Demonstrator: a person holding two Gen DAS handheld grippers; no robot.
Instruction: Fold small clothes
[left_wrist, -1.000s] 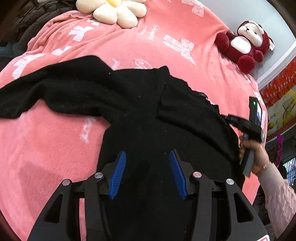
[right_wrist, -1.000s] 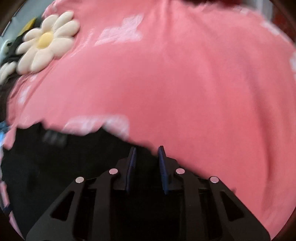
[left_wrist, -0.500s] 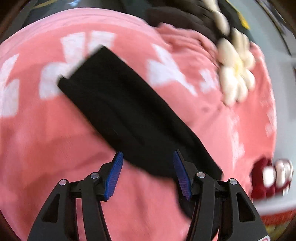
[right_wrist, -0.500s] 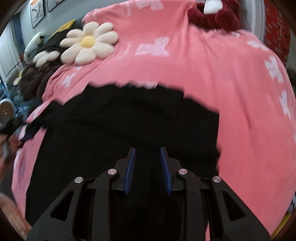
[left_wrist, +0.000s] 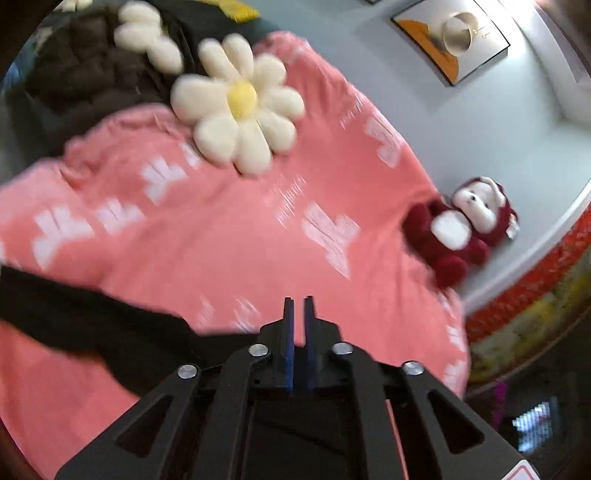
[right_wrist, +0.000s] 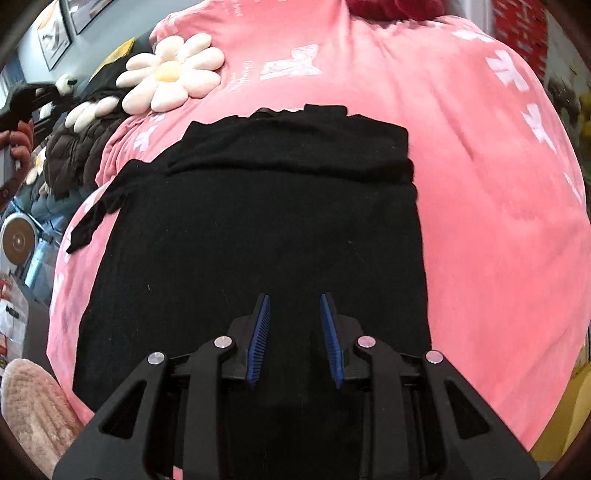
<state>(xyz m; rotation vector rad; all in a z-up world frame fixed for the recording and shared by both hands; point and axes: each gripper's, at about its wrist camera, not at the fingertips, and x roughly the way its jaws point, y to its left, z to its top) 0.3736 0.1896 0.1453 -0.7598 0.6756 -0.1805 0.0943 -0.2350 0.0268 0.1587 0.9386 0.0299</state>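
The black knit garment lies flat on the pink fleece blanket with white bow prints, top portion folded over. Its right edge runs straight, with bare blanket beyond it. Right gripper: jaws released, above the garment. Left gripper: jaws clenched on a black sleeve. Blanket lettering is unreadable.
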